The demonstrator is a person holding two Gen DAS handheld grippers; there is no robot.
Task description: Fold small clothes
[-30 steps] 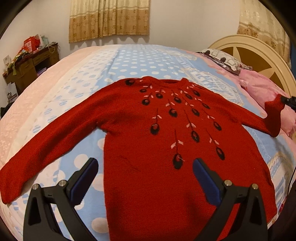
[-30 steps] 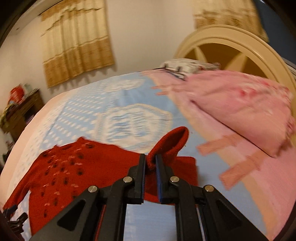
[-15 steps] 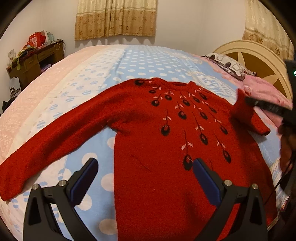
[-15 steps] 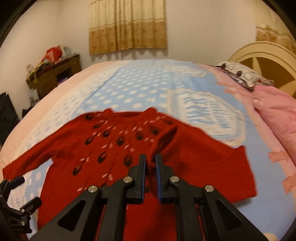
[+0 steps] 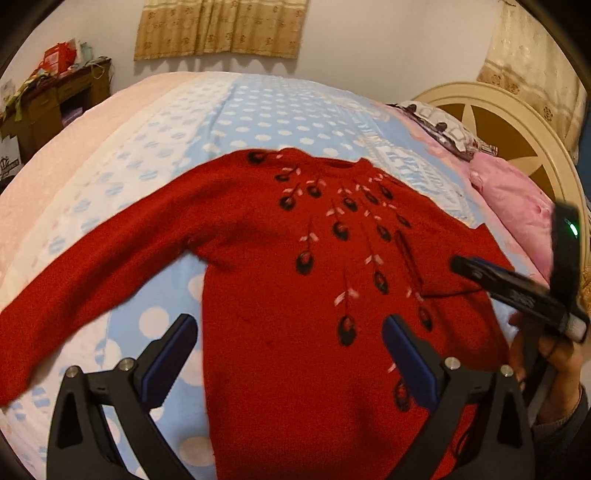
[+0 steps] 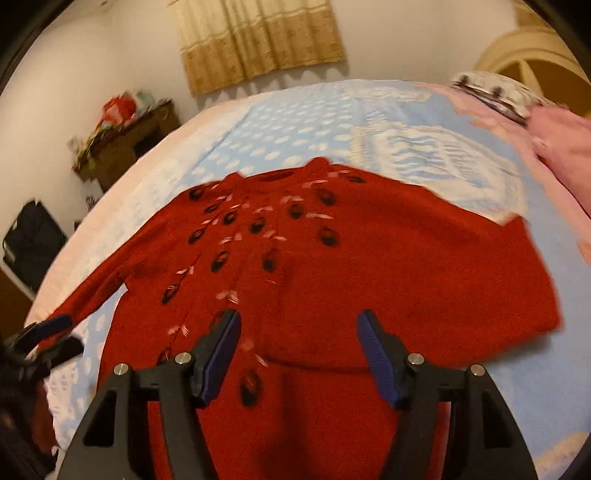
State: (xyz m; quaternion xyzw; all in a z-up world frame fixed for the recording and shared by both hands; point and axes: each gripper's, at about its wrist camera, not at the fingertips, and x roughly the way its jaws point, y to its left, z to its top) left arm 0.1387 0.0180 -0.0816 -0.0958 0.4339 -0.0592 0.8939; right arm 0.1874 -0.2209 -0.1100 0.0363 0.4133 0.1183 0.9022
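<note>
Sweater: red knit (image 5: 295, 295) with dark bud-and-stem embroidery lay face-up on the bed, neckline toward the far wall.
Bedspread: blue with white dots (image 5: 266, 122), pink along its edges, carried the whole garment.
Right sleeve: folded inward across the chest (image 6: 424, 280), its cuff edge resting on the body of the sweater just ahead of the right tool's fingertips.
Left sleeve: stretched out flat (image 5: 92, 269) toward the left edge of the bed, unfolded.
Right gripper: poised (image 6: 299, 332) low over the folded sleeve; its jaws had just been opening and stood spread, blue pads clear of the cloth, nothing between them.
Left gripper: hovered (image 5: 288, 336) over the lower front of the sweater, fingers wide apart, gripping nothing.
Hand: a person's hand (image 5: 557, 365) gripped the right tool's handle at the frame's right edge.
Surroundings: pink pillow (image 5: 517, 199) by a cream headboard (image 5: 517, 122); cluttered wooden desk (image 5: 48, 96) and beige curtain (image 5: 221, 29) beyond.
</note>
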